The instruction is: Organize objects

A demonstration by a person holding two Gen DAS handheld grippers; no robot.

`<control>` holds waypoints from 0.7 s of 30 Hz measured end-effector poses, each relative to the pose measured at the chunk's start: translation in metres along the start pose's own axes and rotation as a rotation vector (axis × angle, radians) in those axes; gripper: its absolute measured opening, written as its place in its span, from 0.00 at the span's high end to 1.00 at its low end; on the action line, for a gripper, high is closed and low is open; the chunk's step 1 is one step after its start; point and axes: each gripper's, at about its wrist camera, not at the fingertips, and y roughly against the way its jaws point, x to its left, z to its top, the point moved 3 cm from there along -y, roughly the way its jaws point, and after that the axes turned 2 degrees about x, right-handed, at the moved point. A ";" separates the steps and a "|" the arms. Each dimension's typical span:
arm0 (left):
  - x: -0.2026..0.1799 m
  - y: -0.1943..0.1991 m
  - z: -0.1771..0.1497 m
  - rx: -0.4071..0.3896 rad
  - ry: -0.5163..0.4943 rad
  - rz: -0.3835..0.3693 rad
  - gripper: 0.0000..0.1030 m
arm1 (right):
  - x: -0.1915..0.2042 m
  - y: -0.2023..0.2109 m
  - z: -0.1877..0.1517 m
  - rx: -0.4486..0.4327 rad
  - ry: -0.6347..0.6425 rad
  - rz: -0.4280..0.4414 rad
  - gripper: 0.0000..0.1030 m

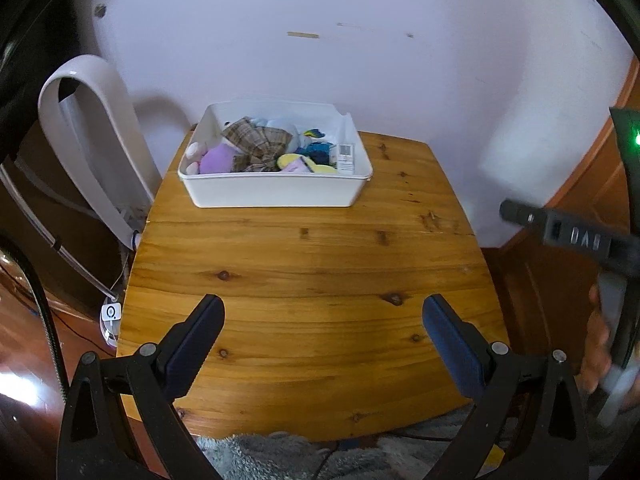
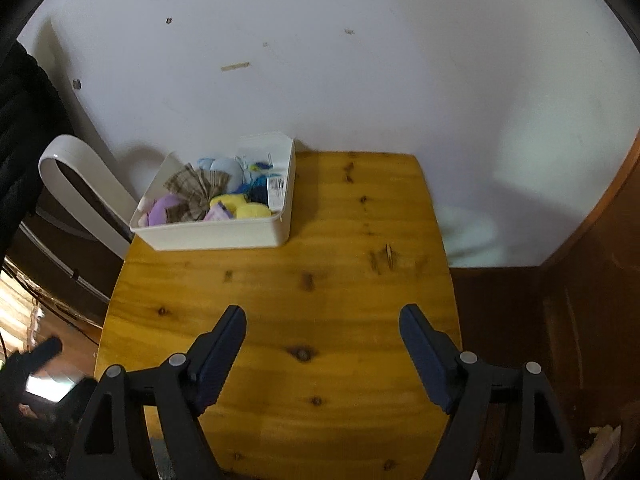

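A white bin (image 1: pixel 276 188) sits at the far left end of a wooden table (image 1: pixel 312 264), close to the white wall (image 1: pixel 360 60). The bin is longer than it is wide, and its long side runs left to right along the far edge of the table. It is full of soft things: a checked cloth bow (image 1: pixel 256 142), a purple toy (image 1: pixel 218 158), a yellow toy (image 1: pixel 294 159), something blue (image 1: pixel 320 148), and a white tag with a bar code (image 1: pixel 345 156) standing at the right end. What each toy is, I cannot tell, as they are piled up and small. The left gripper (image 1: pixel 323 312) hangs over the near part of the table with its jaws wide apart and nothing between them. The right gripper (image 2: pixel 322 322) is also over the near table, jaws apart and holding nothing. Both are well apart from the bin. A curved white stand (image 1: pixel 92 136) leans just left of the table.
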 end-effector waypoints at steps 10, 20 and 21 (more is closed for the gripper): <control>-0.015 0.012 0.009 0.004 -0.024 0.019 0.03 | 0.000 0.011 -0.035 0.095 -0.040 0.001 0.23; -0.022 0.009 0.006 0.051 -0.019 0.036 0.03 | 0.000 0.030 -0.049 0.064 -0.045 -0.027 0.22; -0.022 0.009 0.006 0.054 -0.017 0.041 0.03 | 0.001 0.031 -0.049 0.065 -0.044 -0.027 0.22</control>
